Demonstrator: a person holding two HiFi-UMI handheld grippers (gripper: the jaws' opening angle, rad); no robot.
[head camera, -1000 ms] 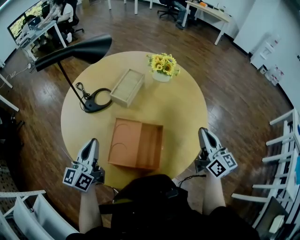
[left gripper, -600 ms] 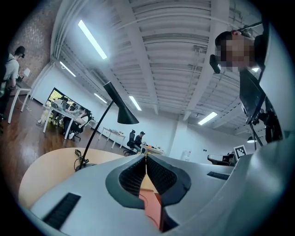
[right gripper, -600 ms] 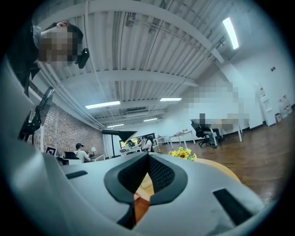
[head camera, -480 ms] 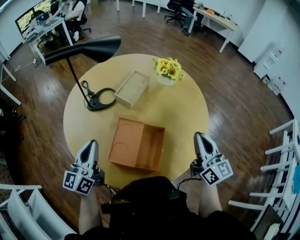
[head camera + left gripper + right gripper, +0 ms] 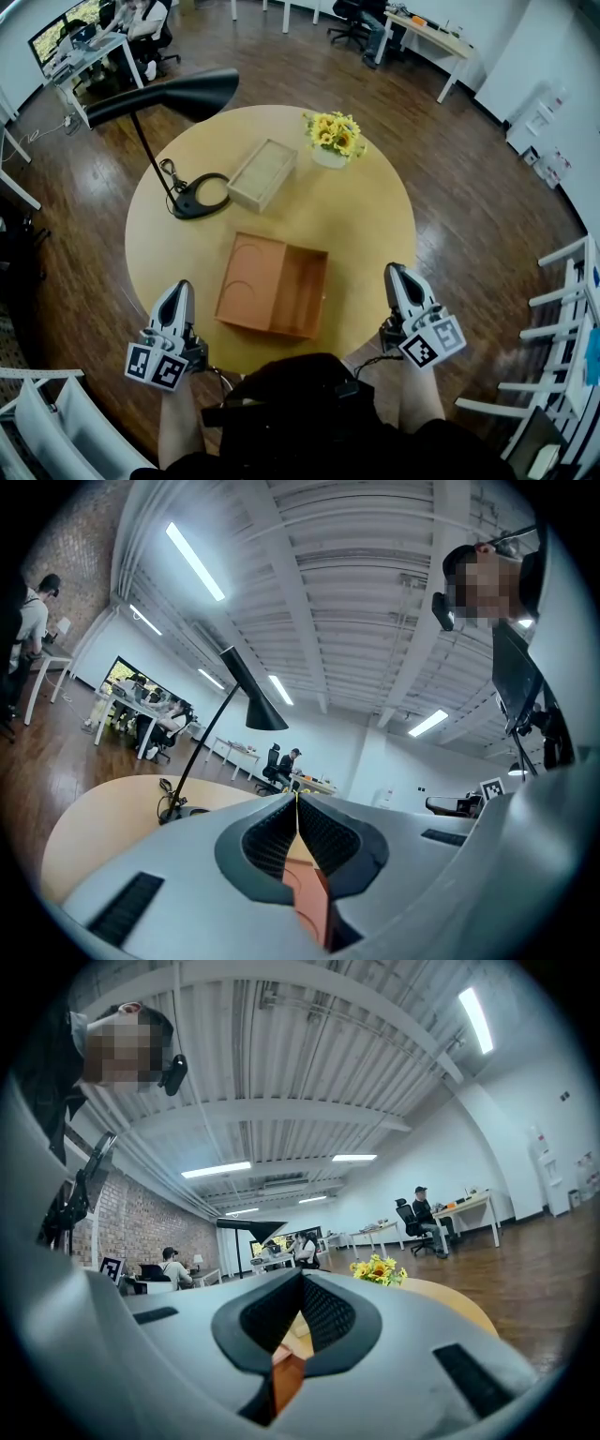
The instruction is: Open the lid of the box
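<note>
Left gripper [image 5: 178, 289] jaws pressed together, tips touching, nothing between; sits at near left edge of round tabletop [image 5: 366, 216], apart from orange box [image 5: 272, 285]; right gripper [image 5: 395, 274] jaws closed tight too, nothing held, at near right edge, apart from box; orange box lies flat in near middle of tabletop, between both grippers; wooden box [image 5: 262, 174], lamp [image 5: 192, 199], yellow flowers [image 5: 333, 133] farther back
</note>
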